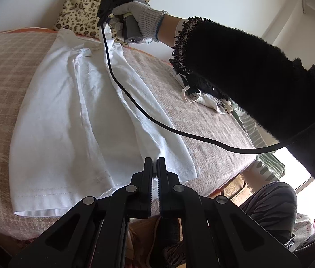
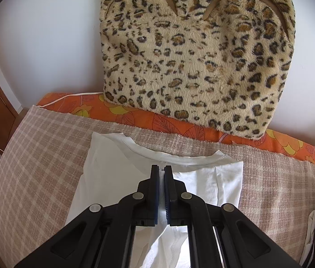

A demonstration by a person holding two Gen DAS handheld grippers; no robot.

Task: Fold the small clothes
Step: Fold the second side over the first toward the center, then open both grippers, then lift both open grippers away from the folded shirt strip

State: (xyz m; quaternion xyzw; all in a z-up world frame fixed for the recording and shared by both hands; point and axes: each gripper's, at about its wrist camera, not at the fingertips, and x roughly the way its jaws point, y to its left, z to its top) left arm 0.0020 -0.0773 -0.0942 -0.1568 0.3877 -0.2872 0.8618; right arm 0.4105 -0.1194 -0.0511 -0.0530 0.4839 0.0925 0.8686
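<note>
— While the white T-shirt (image 1: pixel 68 116) lies on the bed's checked blanket (image 1: pixel 5 71), are both tongs pinching it?
— Yes: left tongs (image 1: pixel 154 167) clamp the hem, right tongs (image 2: pixel 161 174) the folded edge near the collar. Light, limp cotton; best held by its edges

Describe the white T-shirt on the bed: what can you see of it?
The white T-shirt is a thin, soft-looking knit with a ribbed round neckline and stitched hem. It lies lengthwise on the checked blanket, one side folded inward over the middle, mildly creased. The left tool pinches fabric near the hem; the right tool pinches it just below the collar.
</note>
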